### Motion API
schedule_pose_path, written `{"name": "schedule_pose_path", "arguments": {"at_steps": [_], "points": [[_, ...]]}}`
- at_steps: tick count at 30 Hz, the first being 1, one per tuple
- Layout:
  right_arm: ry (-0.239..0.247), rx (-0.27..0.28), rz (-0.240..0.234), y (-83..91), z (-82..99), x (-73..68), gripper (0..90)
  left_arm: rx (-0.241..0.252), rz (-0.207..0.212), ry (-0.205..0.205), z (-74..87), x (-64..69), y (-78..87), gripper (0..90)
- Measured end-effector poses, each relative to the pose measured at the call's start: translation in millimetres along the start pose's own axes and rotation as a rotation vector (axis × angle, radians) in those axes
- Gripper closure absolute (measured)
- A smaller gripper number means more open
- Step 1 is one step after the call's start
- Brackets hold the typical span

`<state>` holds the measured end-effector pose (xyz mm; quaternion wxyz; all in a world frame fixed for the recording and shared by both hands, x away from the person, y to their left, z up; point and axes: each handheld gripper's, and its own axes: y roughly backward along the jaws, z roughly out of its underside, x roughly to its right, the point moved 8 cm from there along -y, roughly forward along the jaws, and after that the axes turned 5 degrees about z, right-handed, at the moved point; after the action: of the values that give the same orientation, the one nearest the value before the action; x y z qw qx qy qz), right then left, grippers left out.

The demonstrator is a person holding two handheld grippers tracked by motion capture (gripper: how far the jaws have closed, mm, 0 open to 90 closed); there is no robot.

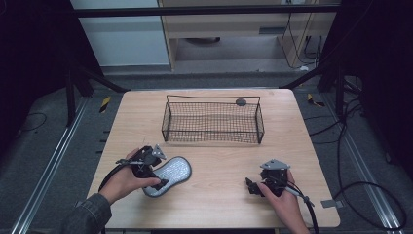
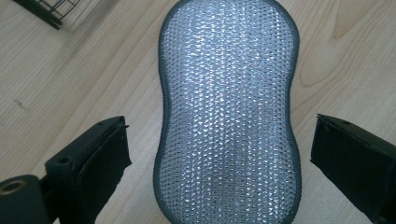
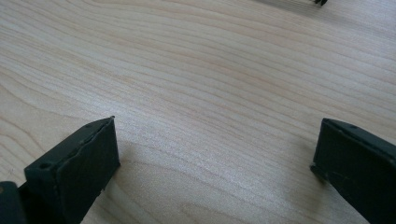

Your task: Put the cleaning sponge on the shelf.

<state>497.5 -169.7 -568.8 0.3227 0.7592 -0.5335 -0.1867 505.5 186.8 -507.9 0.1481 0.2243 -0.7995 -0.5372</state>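
Silver mesh scouring pad [image 2: 227, 116] seen lying flat on wooden table [image 1: 219, 195], framed between spread jaws of left gripper [image 2: 219, 154], untouched. Right gripper [image 3: 215, 158] held wide apart, nothing gripped, over bare wood.

Evenly lit worktop [image 1: 219, 161], dark surroundings at both sides. Bright glints off the silver scrubber [image 2: 227, 112]. Soft shadows under black jaws, slightly blurred up close.

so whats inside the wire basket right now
The wire basket looks empty: through its mesh only the wooden table shows. A small dark round thing sits at its far rim; whether inside or behind is unclear.
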Motion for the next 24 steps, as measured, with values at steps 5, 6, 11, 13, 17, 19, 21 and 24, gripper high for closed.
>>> {"name": "schedule_pose_path", "arguments": {"at_steps": [5,6,11,13,17,19,21,24], "points": [[0.000,0.000,0.000,0.0,0.0,0.0,0.4,-0.010,0.011,-0.005,-1.7,2.3,-4.6,3.6],[0.005,0.001,0.001,-0.2,0.0,0.4,0.4,-0.014,0.012,-0.005,-1.8,1.8,-6.0,3.6],[0.001,-0.001,-0.001,0.0,0.0,-0.1,0.4,-0.031,0.025,0.003,-2.2,0.5,-16.7,3.7],[0.006,0.000,-0.001,-0.1,0.0,0.3,0.4,-0.035,0.037,0.001,-3.2,0.9,-19.5,3.7],[0.009,0.000,-0.002,-0.1,0.0,0.4,0.4,-0.038,0.053,-0.002,-6.5,3.5,-23.4,3.7],[0.010,-0.001,-0.003,0.0,-0.1,0.3,0.4,-0.045,0.050,-0.010,-8.0,3.9,-25.4,3.6],[0.009,-0.002,-0.004,0.0,-0.1,0.0,0.4,-0.051,0.048,-0.005,-8.9,3.4,-27.4,3.7],[0.010,-0.003,-0.005,0.0,-0.1,-0.2,0.4,-0.060,0.054,-0.004,-8.7,3.8,-29.6,3.7]]}}
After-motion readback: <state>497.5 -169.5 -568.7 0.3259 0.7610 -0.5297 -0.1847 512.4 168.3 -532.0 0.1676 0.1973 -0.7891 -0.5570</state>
